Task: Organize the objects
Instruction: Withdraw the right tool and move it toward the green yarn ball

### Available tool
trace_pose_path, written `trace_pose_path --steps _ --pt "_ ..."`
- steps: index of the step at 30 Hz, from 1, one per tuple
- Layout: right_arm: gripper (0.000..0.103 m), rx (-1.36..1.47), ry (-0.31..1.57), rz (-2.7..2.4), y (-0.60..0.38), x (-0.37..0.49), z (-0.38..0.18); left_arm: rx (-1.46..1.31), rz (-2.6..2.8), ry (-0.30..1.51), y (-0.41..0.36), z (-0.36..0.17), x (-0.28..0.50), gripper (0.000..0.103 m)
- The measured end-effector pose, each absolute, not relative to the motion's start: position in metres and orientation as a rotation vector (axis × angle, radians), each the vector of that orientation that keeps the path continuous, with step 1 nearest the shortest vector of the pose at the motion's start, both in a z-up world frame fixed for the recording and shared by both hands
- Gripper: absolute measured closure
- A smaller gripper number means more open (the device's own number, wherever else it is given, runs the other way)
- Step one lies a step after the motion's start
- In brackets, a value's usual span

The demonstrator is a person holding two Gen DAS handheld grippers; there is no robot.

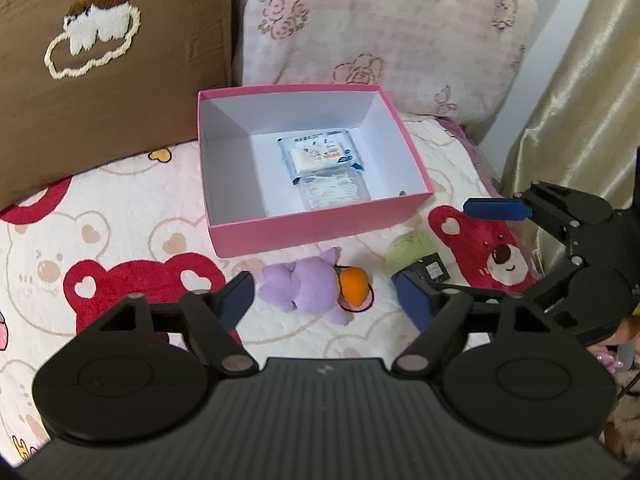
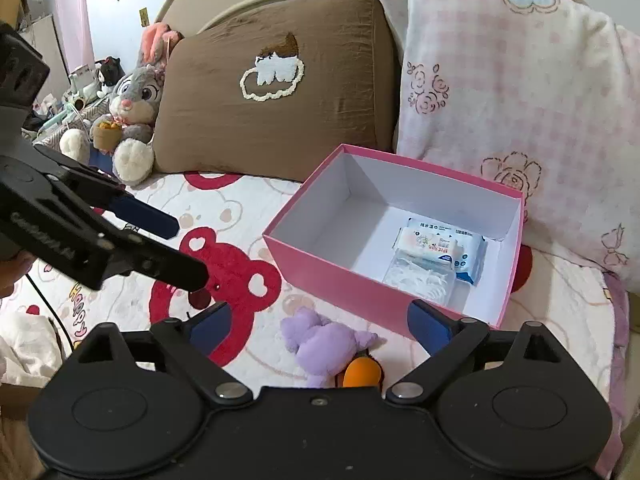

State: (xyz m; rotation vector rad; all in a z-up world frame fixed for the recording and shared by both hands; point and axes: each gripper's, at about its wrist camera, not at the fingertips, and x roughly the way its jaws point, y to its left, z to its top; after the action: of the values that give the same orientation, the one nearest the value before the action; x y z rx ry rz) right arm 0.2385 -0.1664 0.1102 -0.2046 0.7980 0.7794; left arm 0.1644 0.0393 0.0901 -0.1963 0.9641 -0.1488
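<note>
Pink cardboard is forming the walls of the open box that is sitting on the bear-print bedspread, its white inside holding a blue-and-white wipes packet and, touching that packet on the side nearer the cameras, a clear case of white picks. Both are lying flat on the box floor, toward its right wall as the left wrist view shows it.

Just in front of the box's near wall, a purple plush toy with an orange part is lying on the bedspread, apart from the box. The left tool is hovering with its blue-padded fingers spread wide on either side of this toy, touching nothing and holding nothing. To the right of the toy, still near the box's front corner, a pale green object and a small black item are resting together, partly hidden behind the left tool's right finger.

The right tool is likewise standing wide open and empty, its fingers flanking the same plush toy from the other side, with the box just beyond.

Behind the box, a brown pillow and a pink floral pillow are leaning against the headboard, and a grey rabbit plush is sitting left of the brown pillow.
</note>
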Motion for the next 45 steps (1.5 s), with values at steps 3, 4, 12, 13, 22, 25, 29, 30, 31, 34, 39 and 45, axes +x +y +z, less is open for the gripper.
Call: trace_pose_path --steps 3,4,12,13,22,25,29,30,31,34,39,45 --pt "0.005 -0.216 0.801 0.760 -0.170 0.228 0.114 -0.191 -0.169 0.959 0.036 0.093 0.153 0.016" --pt "0.005 -0.222 0.802 0.754 -0.171 0.224 0.115 -0.190 -0.176 0.962 0.035 0.093 0.150 0.013" --pt "0.005 -0.252 0.790 0.750 -0.188 0.196 0.120 -0.171 -0.195 0.951 0.025 0.090 0.126 0.004" --pt "0.005 -0.257 0.791 0.746 -0.189 0.194 0.119 -0.196 -0.199 0.964 0.025 0.086 0.124 0.004" --pt "0.005 -0.313 0.798 0.739 -0.206 0.170 0.115 -0.368 -0.221 1.007 0.035 0.070 0.111 0.004" --pt "0.005 -0.325 0.803 0.733 -0.210 0.166 0.112 -0.347 -0.209 1.014 0.032 0.065 0.109 0.004" --pt "0.005 -0.317 0.810 0.731 -0.216 0.163 0.105 -0.354 -0.211 1.007 0.026 0.054 0.107 0.004" --pt "0.005 -0.317 0.813 0.726 -0.217 0.163 0.103 -0.352 -0.208 1.000 0.023 0.052 0.107 0.004" --pt "0.005 -0.315 0.814 0.721 -0.219 0.163 0.102 -0.351 -0.205 0.987 0.020 0.048 0.106 0.004" --pt "0.005 -0.280 0.813 0.732 -0.226 0.162 0.095 -0.370 -0.219 0.980 0.015 0.039 0.106 0.004" --pt "0.005 -0.309 0.807 0.734 -0.229 0.157 0.076 -0.361 -0.203 0.957 0.004 0.023 0.107 0.004" --pt "0.005 -0.307 0.805 0.699 -0.236 0.164 0.054 -0.426 -0.237 1.010 -0.011 -0.008 0.124 0.006"
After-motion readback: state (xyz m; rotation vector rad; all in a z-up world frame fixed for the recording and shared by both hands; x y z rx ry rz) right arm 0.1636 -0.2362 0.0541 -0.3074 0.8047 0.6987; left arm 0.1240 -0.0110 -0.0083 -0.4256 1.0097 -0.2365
